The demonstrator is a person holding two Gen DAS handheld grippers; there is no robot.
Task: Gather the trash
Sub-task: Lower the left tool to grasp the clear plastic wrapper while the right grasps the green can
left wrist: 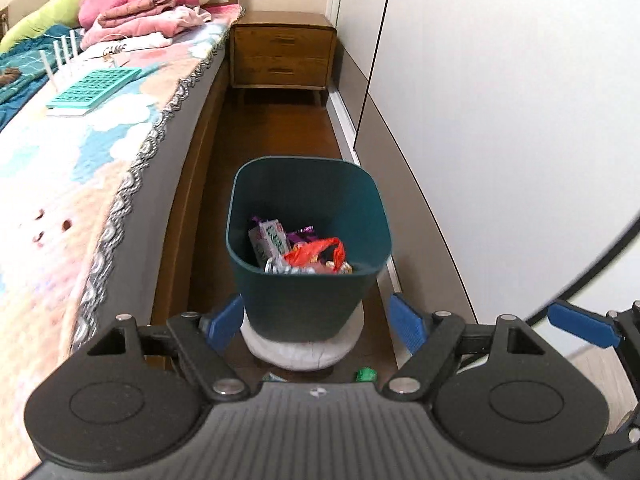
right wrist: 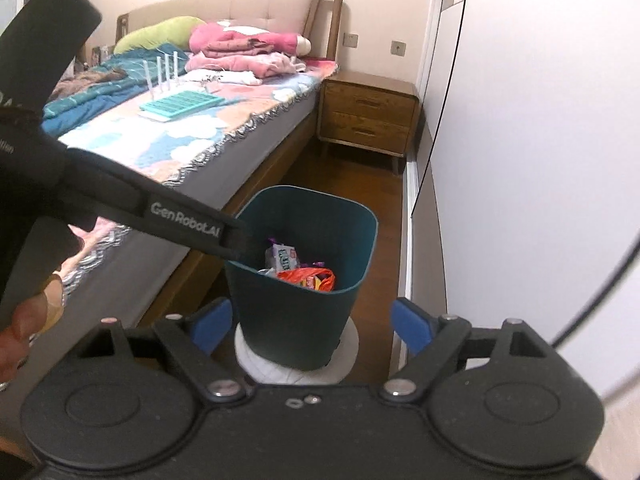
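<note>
- The left tongs (left wrist: 316, 322) are spread wide and hold nothing; their blue fingertips (left wrist: 406, 326) sit on either side of the bin's lower body in the left wrist view, apart from it.
- The right tongs (right wrist: 312, 326) are likewise wide open and empty, with blue fingertips (right wrist: 412, 328) flanking the bin's base.
- The dark teal trash bin (left wrist: 308, 304) stands upright on the brown wooden floor (left wrist: 276, 128), in the narrow strip between the side edge of the bed (left wrist: 120, 184) and the white wardrobe doors (left wrist: 500, 120).
- The bin rests on a white round pad (left wrist: 300, 350) that shows under its base.
- Inside the bin lie a red plastic bag (left wrist: 316, 254), a pale green-and-white packet (left wrist: 270, 240), purple wrappers and a crumpled silvery piece near the front rim.
- A small green item (left wrist: 365, 375) lies on the floor close to the pad, just above the left tongs' body.
- On the bed, near its side edge, is a teal grid tray (left wrist: 96, 86); a heap of pink clothes (left wrist: 140, 14) sits toward the headboard end.
- A wooden nightstand (left wrist: 282, 54) with two drawers stands on the floor beyond the bed's head corner.
- In the right wrist view, a black strap (right wrist: 180, 220) printed "GenRobot.AI" crosses in front of the bin's left rim.
</note>
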